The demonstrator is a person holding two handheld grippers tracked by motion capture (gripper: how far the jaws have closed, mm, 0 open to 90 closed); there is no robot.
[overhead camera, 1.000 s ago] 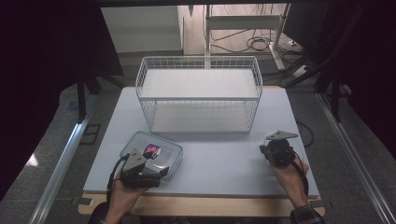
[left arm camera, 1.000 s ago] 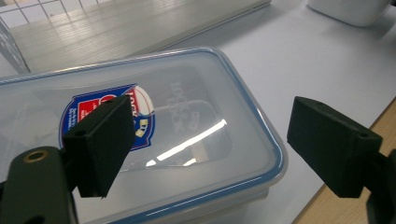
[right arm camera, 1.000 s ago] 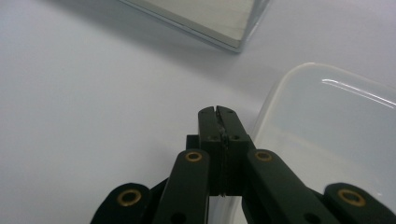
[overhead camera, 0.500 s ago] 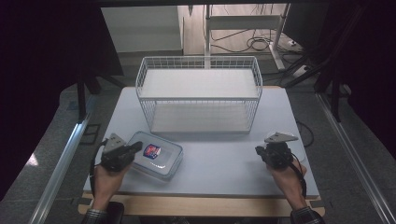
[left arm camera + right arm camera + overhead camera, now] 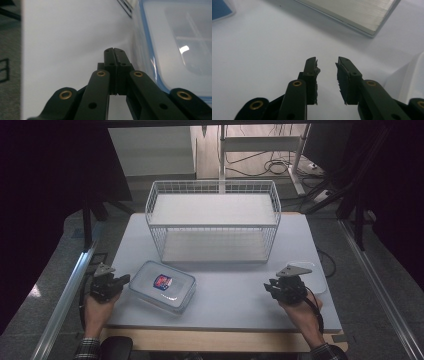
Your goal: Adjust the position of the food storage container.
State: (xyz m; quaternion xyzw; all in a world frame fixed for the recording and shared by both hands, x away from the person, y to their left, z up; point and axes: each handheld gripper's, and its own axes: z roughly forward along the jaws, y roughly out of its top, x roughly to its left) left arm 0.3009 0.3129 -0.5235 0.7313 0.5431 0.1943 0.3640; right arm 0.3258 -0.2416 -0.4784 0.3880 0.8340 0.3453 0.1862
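- Container [image 5: 162,286]: clear plastic food box, rectangular, rounded corners, blue-rimmed lid closed on top, red-and-blue label at lid centre.
- Pose: flat, upright, set askew.
- Location: table's near-left area, before the wire basket [image 5: 212,222].

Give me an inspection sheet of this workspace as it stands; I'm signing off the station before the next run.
Surface: pale table, wooden front edge, no spills seen.
Job's things: clear lidded container with a blue seal, front left, flat on the table; white wire basket at the back.
Clutter: a whitish piece beside the right gripper; cannot tell what it is.
Grippers: left gripper shut on nothing, just left of the container, apart from it; right gripper with jaws just opening, nothing between them.
Cables: cable trailing along the right wrist; loose cables on the floor behind.
Surroundings: metal rail at left, dark drapes.
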